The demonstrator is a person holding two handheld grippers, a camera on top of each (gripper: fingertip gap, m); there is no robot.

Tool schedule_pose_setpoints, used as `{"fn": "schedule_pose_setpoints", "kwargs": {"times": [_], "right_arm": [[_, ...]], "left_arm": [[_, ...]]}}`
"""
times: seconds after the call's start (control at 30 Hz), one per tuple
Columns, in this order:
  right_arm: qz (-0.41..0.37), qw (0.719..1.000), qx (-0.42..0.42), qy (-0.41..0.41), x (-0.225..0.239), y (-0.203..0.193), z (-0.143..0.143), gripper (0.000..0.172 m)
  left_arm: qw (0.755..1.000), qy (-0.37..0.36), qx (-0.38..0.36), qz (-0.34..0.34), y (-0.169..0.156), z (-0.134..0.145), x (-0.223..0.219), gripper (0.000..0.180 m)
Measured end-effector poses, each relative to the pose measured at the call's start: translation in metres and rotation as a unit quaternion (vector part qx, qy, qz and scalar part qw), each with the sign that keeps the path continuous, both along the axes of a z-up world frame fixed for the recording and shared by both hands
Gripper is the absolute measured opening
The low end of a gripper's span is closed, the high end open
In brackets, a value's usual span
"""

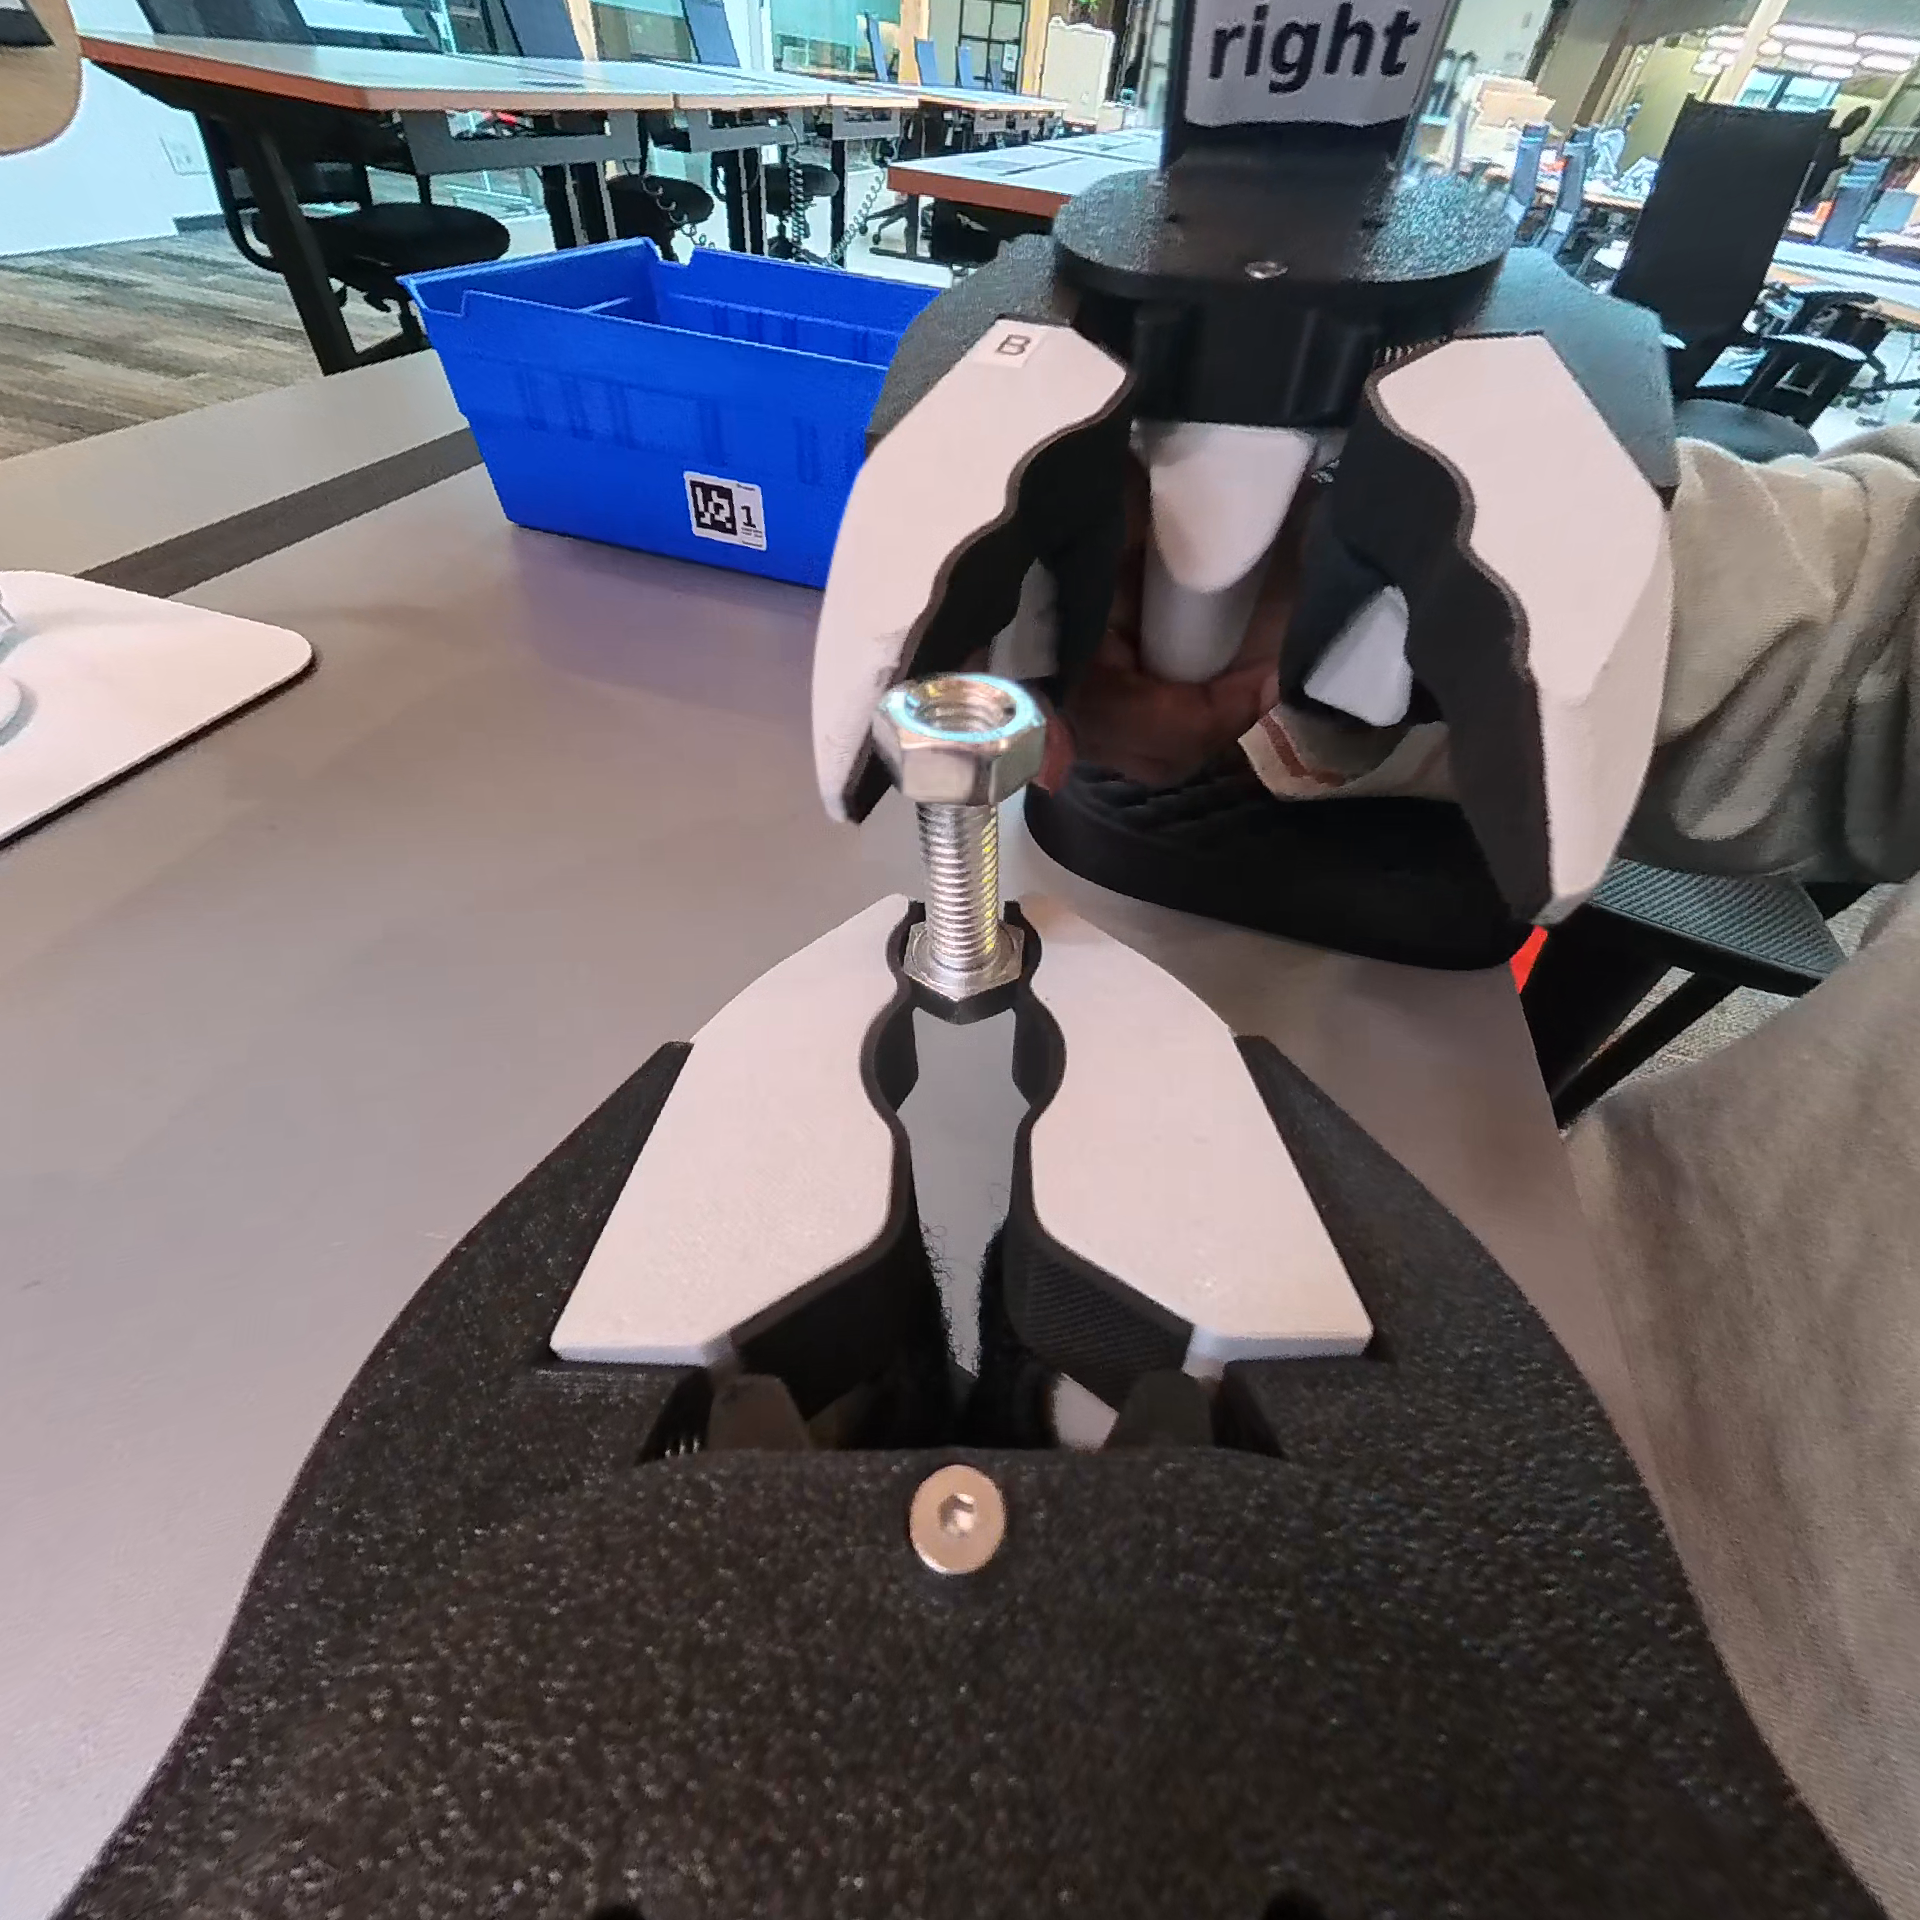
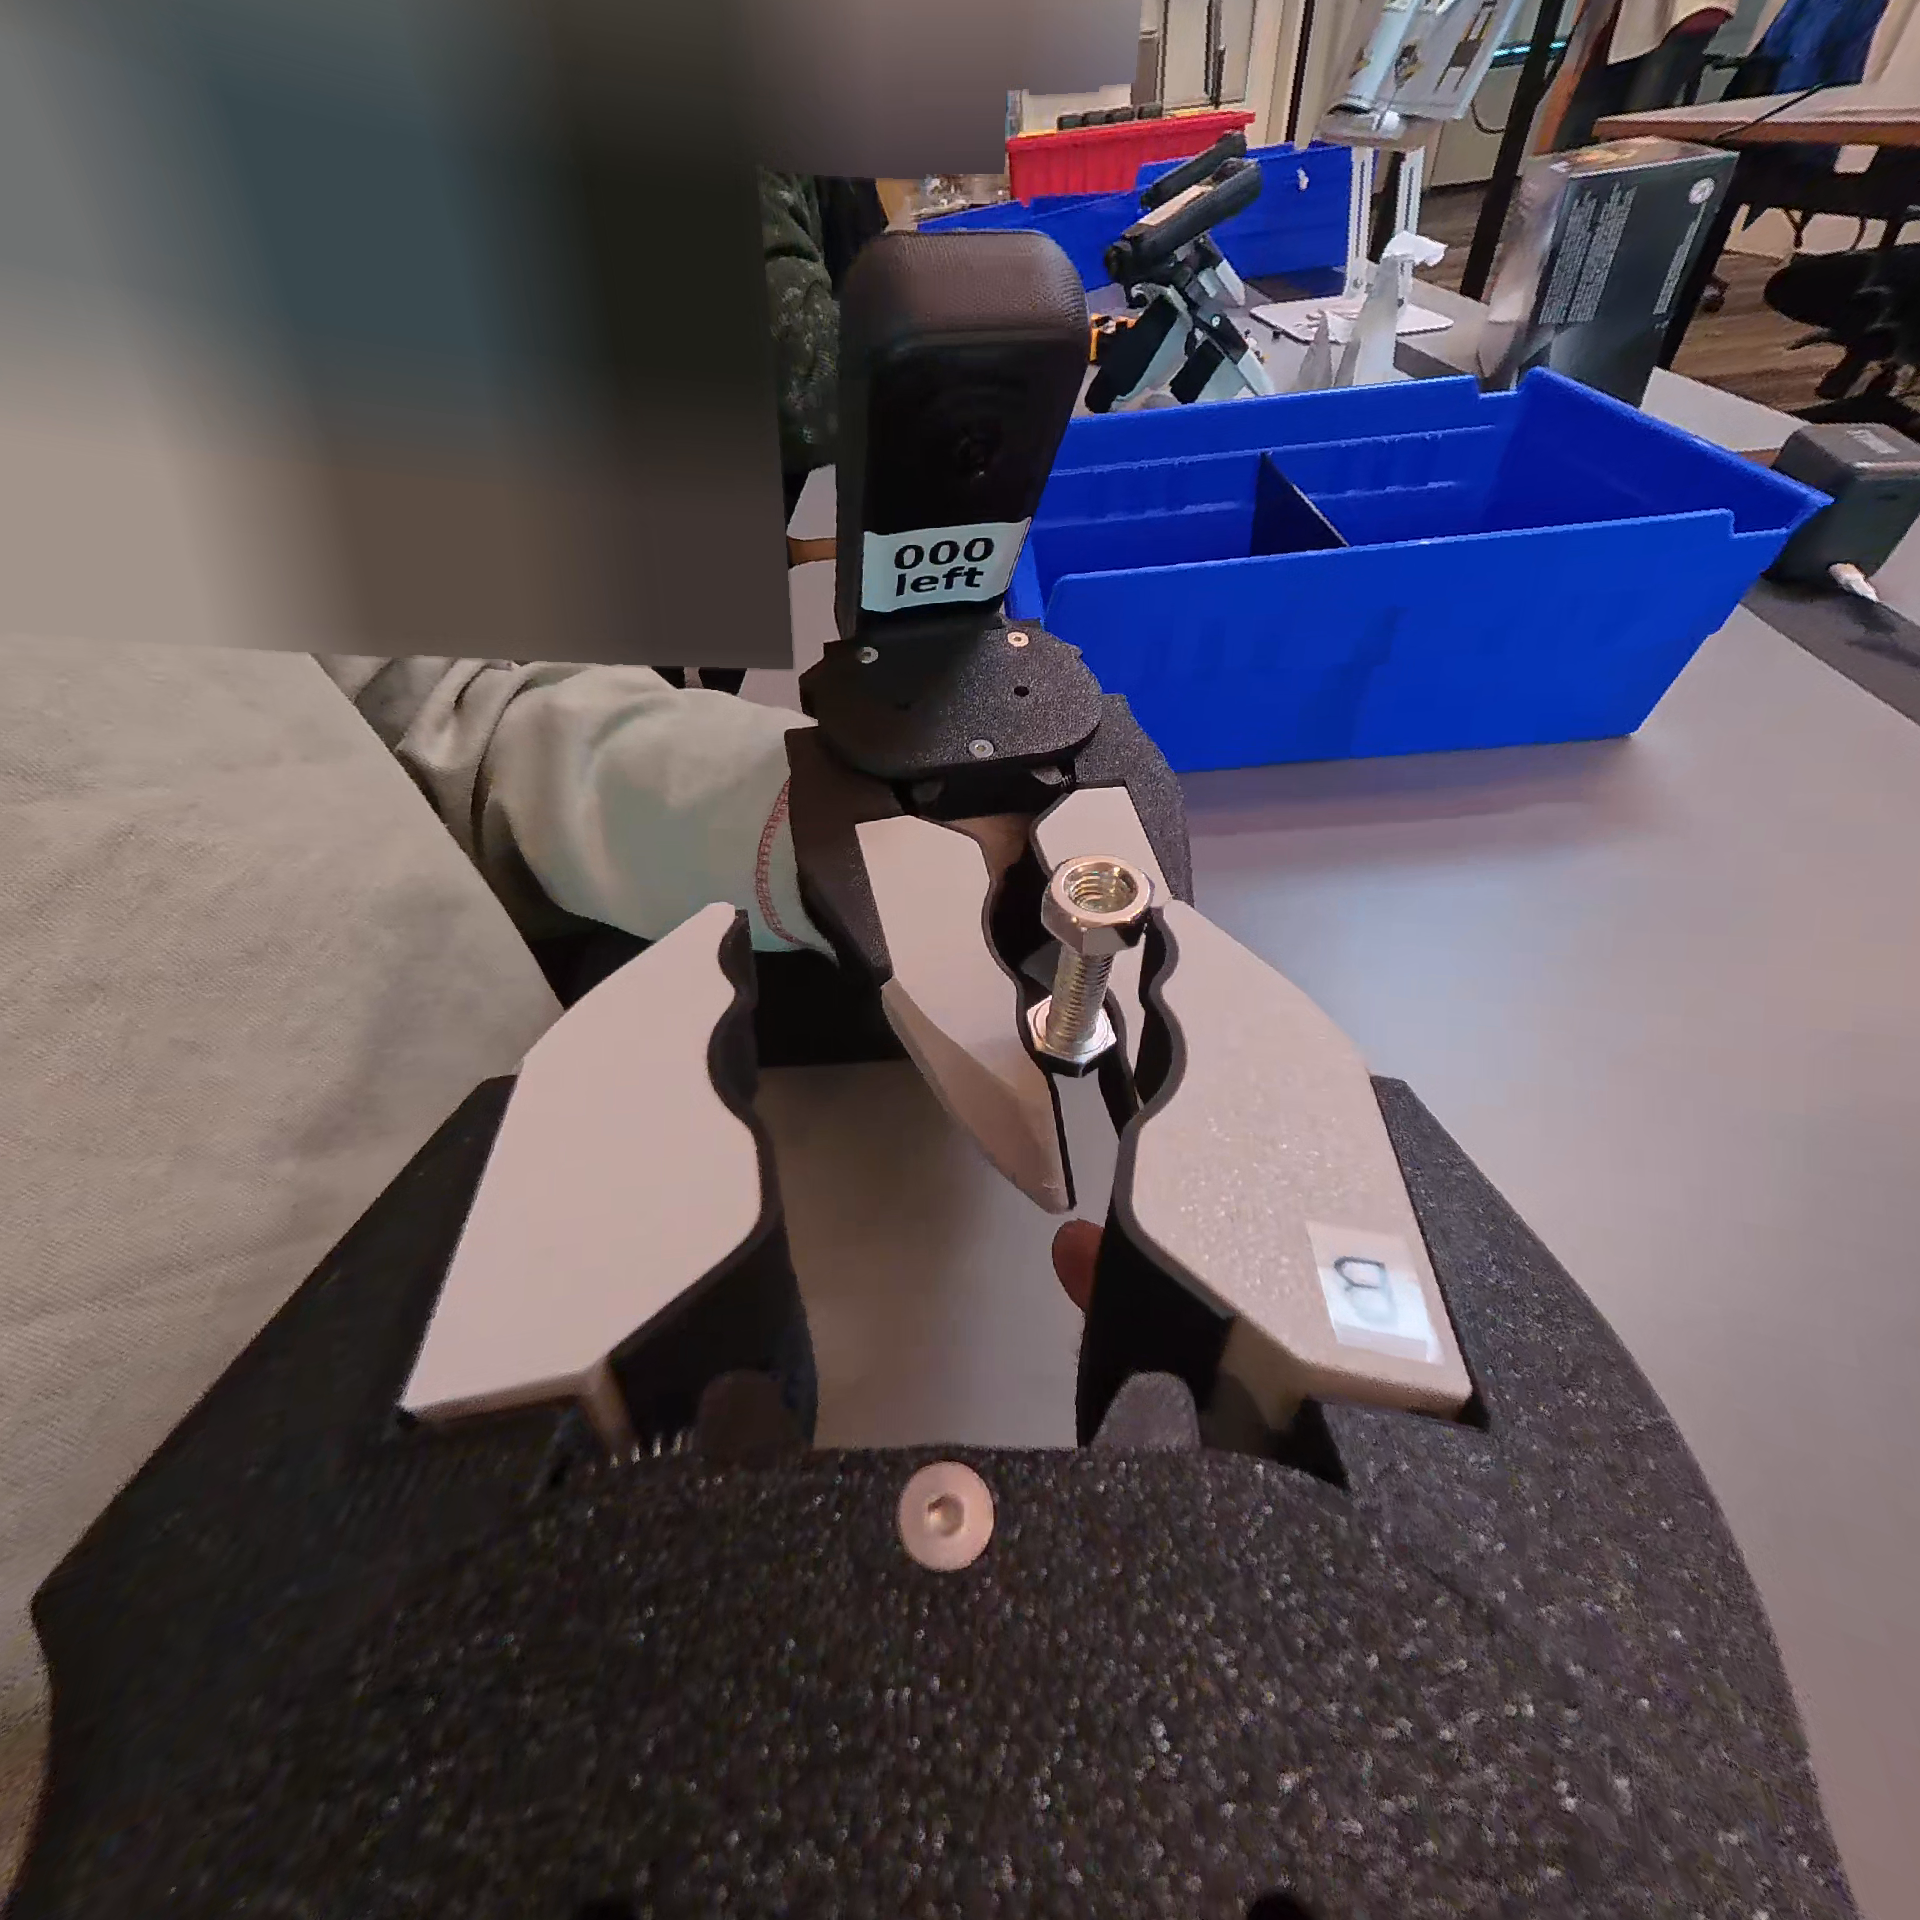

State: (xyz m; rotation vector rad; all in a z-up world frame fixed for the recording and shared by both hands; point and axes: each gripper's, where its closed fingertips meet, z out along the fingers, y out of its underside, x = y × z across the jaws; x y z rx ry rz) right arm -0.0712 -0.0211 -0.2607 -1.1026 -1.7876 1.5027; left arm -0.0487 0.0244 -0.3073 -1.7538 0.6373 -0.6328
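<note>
My left gripper (image 1: 961, 940) is shut on the hex head of a silver bolt (image 1: 961, 883) and holds it upright above the grey table (image 1: 416, 935). A silver nut (image 1: 958, 732) sits at the top of the bolt's thread. My right gripper (image 2: 940, 935) is open wide and faces the left gripper (image 2: 1075, 1132). In the right wrist view the nut (image 2: 1096, 904) on the bolt (image 2: 1075, 987) is right beside my right-hand fingertip (image 2: 1195, 956); the other finger stands well apart. The right gripper also shows in the left wrist view (image 1: 1200, 852), with one fingertip behind the nut.
A blue bin (image 1: 644, 416) with dividers stands on the table beyond the grippers; it also shows in the right wrist view (image 2: 1403, 644). A white pad (image 1: 125, 675) lies at the left. The person's grey sleeves (image 2: 582, 790) are close by. A black box (image 2: 1600, 260) and other gear stand behind. My right fingertips sit around 6 cm from my left ones.
</note>
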Motion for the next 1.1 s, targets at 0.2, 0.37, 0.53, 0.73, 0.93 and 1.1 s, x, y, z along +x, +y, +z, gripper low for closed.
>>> {"fn": "schedule_pose_setpoints", "kwargs": {"times": [0.2, 0.37, 0.53, 0.73, 0.93, 1.1], "right_arm": [[-0.013, 1.000, 0.003, -0.010, 0.008, 0.005, -0.002, 0.069], [-0.018, 1.000, -0.001, 0.019, 0.004, 0.008, 0.008, 0.071], [-0.008, 1.000, 0.010, 0.011, 0.001, 0.002, 0.002, 0.070], [-0.018, 1.000, 0.009, 0.008, 0.012, 0.005, 0.004, 0.065], [-0.027, 0.999, 0.011, 0.021, 0.008, 0.008, 0.005, 0.069], [-0.020, 0.999, 0.021, 0.023, 0.002, 0.002, 0.003, 0.070]], "left_arm": [[1.000, -0.002, -0.002, 0.000, 0.000, 0.000, 0.000, 0.014], [1.000, 0.006, -0.003, -0.009, -0.001, -0.002, 0.002, 0.014], [1.000, 0.005, -0.006, -0.007, 0.000, -0.002, 0.002, 0.013], [1.000, -0.001, -0.008, -0.002, 0.001, -0.002, 0.000, 0.013], [1.000, 0.010, -0.005, -0.005, 0.000, -0.003, 0.002, 0.014], [1.000, 0.015, -0.007, -0.004, 0.000, -0.005, 0.002, 0.014]]}}
